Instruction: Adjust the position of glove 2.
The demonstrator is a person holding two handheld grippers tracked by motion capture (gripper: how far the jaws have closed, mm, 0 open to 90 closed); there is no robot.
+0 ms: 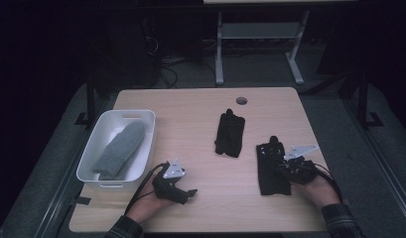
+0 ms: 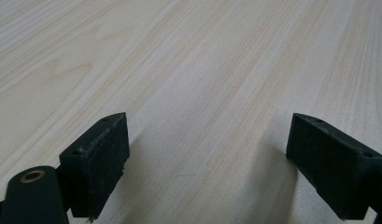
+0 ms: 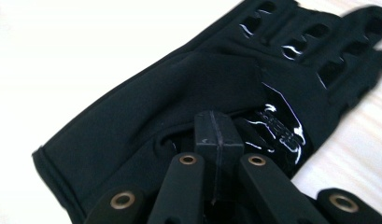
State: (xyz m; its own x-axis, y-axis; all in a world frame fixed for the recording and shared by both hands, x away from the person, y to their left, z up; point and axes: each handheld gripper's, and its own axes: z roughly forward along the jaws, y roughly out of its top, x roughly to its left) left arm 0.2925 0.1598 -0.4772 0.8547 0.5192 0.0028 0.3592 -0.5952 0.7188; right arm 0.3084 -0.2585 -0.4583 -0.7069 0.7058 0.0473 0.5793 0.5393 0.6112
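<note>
Right gripper pinching a black glove near the table's right edge.

The right gripper [image 1: 282,166] has its jaws pressed together on a fold of the black glove [image 1: 272,171], which lies flat at about four o'clock on the table [image 1: 200,106]. The left gripper [image 1: 190,193] rests at six o'clock, jaws spread wide over bare wood. A second black glove [image 1: 230,133] lies near the centre. At nine o'clock a white bin [image 1: 94,146] holds a grey mitten [image 1: 121,148].
</note>
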